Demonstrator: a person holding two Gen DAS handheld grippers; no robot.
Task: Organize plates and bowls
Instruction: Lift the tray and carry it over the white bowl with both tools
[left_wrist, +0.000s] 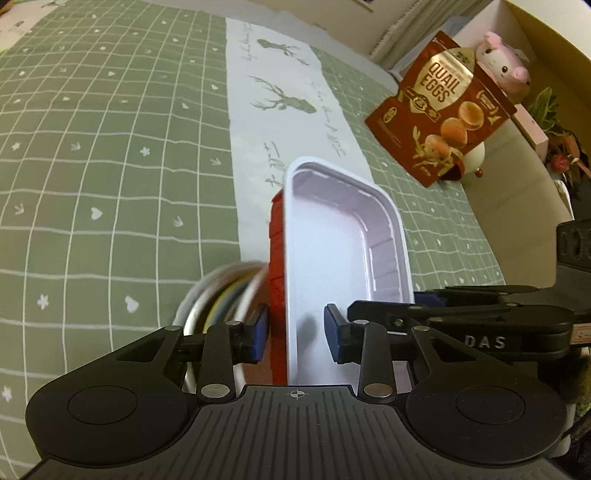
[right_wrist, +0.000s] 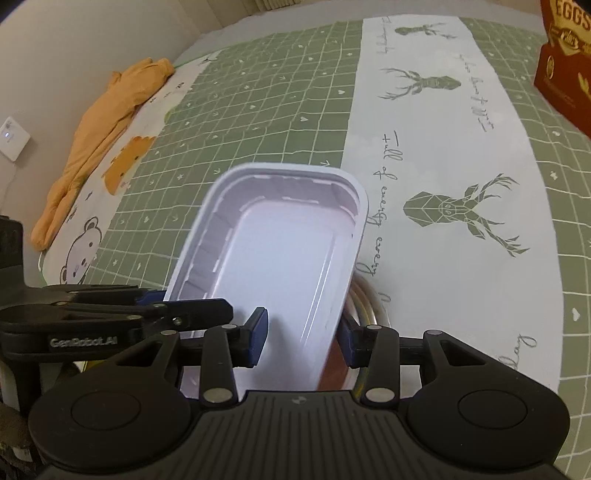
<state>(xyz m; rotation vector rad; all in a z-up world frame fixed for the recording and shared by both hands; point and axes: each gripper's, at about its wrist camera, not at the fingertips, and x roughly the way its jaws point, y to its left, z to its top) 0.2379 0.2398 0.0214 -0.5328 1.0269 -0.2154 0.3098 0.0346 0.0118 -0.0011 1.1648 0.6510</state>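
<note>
A rectangular tray (left_wrist: 332, 243), white inside and red on its outer wall, hangs tilted above the bed between both grippers. My left gripper (left_wrist: 295, 332) is shut on the tray's left long wall, one blue pad on the red outside and the other inside. My right gripper (right_wrist: 303, 339) is shut on the opposite long wall of the tray (right_wrist: 280, 243). Each view shows the other gripper's fingers (left_wrist: 461, 317) (right_wrist: 110, 314) reaching in from the side. A blurred stack of round bowls (left_wrist: 221, 295) (right_wrist: 365, 299) lies just under the tray, mostly hidden.
A green grid bedspread (left_wrist: 92, 166) with a white deer-print strip (left_wrist: 284, 103) covers the surface. A red quail-eggs pouch (left_wrist: 439, 110) stands at the far right, with a pink plush (left_wrist: 506, 62) and a plant (left_wrist: 554, 122) behind. An orange garment (right_wrist: 99, 140) lies at the far left edge.
</note>
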